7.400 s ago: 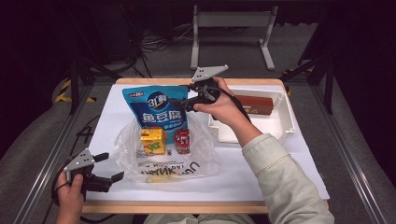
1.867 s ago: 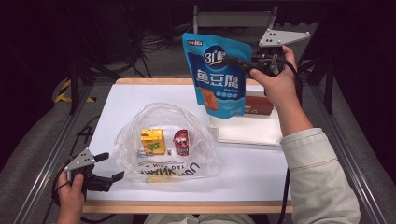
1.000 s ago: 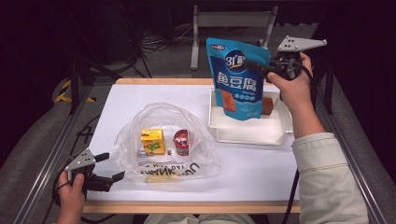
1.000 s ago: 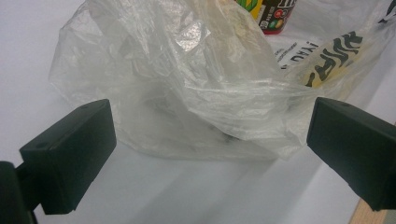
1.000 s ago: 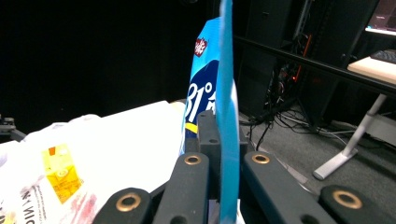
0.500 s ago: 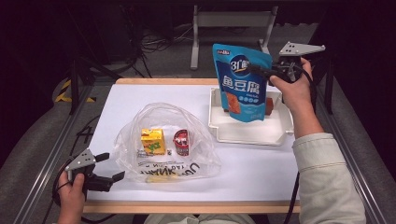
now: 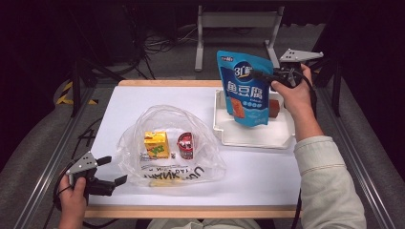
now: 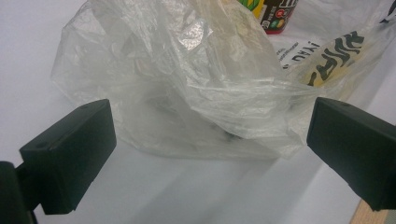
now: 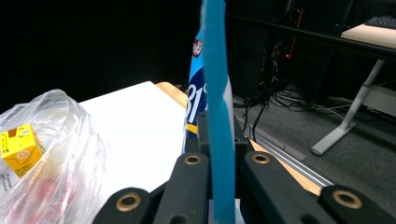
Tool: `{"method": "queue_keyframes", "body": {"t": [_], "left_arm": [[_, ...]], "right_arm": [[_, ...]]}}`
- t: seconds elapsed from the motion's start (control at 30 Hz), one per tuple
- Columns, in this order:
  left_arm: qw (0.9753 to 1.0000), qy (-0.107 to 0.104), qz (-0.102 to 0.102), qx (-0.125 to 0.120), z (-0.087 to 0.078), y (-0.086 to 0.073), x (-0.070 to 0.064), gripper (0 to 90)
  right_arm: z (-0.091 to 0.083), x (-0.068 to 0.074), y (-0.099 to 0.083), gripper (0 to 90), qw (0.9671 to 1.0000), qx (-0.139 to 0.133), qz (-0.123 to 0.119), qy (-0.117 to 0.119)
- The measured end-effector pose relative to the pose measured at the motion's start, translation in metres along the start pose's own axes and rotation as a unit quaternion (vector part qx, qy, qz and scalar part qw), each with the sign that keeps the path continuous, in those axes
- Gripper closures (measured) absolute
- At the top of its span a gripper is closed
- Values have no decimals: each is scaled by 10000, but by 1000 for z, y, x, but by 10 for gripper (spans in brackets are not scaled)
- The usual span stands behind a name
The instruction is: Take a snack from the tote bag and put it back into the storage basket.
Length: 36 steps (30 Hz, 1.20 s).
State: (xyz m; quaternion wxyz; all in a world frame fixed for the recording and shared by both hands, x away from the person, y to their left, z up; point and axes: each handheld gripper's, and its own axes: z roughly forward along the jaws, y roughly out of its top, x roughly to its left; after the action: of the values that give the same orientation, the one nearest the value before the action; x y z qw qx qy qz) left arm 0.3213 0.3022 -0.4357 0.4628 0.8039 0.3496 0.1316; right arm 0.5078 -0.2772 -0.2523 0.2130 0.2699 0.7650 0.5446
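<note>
A blue snack pouch (image 7: 245, 88) hangs upright over the white tray (image 7: 224, 131) at the right. My right gripper (image 7: 265, 76) is shut on the pouch's upper right edge; in the right gripper view the blue pouch (image 9: 215, 93) stands edge-on, pinched by the jaws of the right gripper (image 9: 218, 161). A clear plastic bag (image 7: 165, 148) lies at the table's middle with a yellow juice box (image 7: 156, 144) and a small red can (image 7: 186, 145) inside. My left gripper (image 7: 111, 171) rests open at the table's front left, just left of the clear plastic bag (image 8: 196, 88).
A brown block (image 7: 273, 108) lies in the tray behind the pouch. The white table (image 7: 267, 176) has bare surface at its front right and back left. Metal rails run along both sides, and a stand with cables sits on the floor behind.
My right gripper lifted the pouch from the table's back middle, carried it right, and has lowered it toward the tray. The left gripper has stayed still.
</note>
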Motion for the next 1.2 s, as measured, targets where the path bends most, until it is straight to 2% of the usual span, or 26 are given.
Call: {"method": "queue_keyframes", "body": {"t": [0.27, 0.83, 1.2], "left_arm": [[10000, 18, -30, -8, -3, -2, -1, 17], [9999, 86, -64, -17, -10, -7, -3, 16], [10000, 75, -52, -4, -10, -7, -3, 16]], "right_arm": [[10, -3, -9, 900, 10000, -1, 55, 71], [30, -5, -17, 900, 9998, -16, 152, 159], [34, -5, -24, 900, 9996, -105, 191, 173]]}}
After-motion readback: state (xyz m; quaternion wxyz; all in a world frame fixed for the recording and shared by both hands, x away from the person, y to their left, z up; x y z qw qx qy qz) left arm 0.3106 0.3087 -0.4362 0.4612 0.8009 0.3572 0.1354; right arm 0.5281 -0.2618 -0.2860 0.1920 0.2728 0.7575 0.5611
